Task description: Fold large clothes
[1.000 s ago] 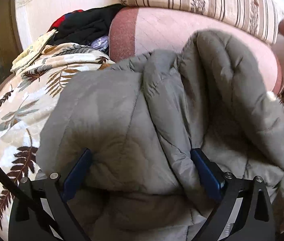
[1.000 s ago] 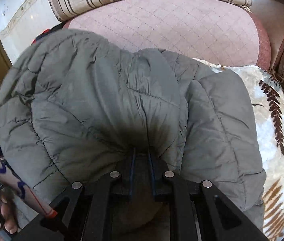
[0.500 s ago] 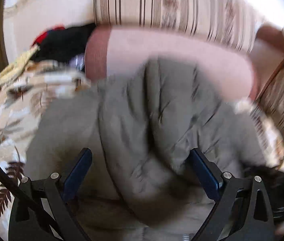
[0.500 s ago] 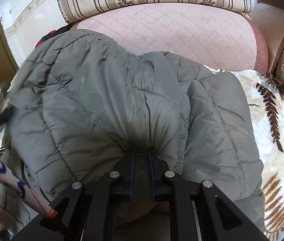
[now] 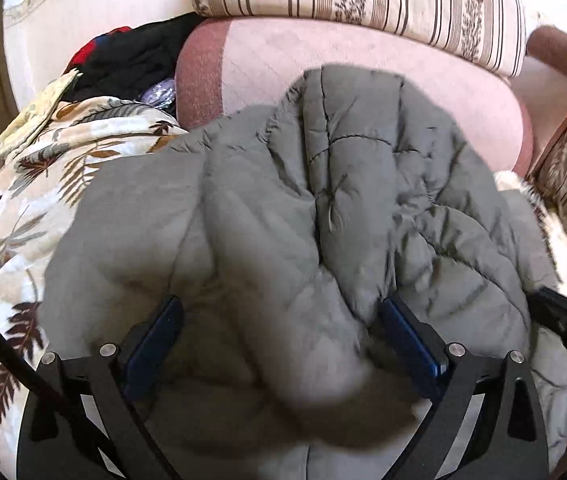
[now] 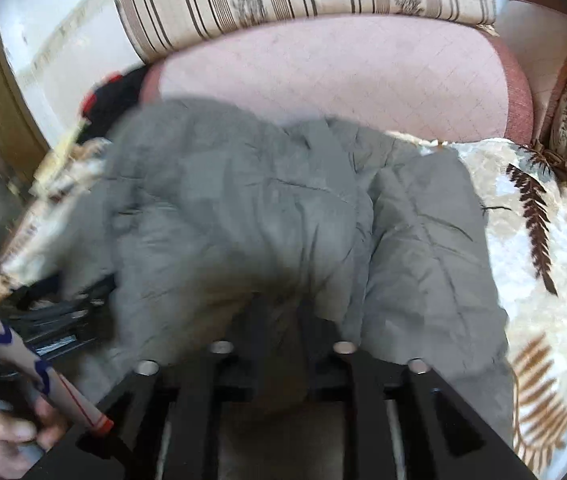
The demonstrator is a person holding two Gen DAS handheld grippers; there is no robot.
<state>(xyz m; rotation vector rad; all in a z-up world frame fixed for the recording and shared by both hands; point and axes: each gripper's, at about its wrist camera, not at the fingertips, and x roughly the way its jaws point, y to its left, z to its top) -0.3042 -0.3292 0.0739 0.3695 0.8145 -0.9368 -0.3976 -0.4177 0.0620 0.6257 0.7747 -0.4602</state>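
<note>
2 hazards stand out, both judged from how the load lies. Left wrist view: the grey quilted jacket is heaped on the leaf-print blanket, its far edge up against the pink cushion. The left gripper stands wide, its 2 blue pads flanking a thick hump of the padding; whether they press it or merely touch cannot be told. If they do not bite, the slippery fill may slide out and the fold collapse. Right wrist view, blurred: the right gripper has its jaws opening, with a dark fold of the jacket between them, the contact itself lost in shadow. Releasing while the bulk is unsettled may let the top layer spring back or drag toward the blanket. A hand at lower left holds the other tool's handle.
</note>
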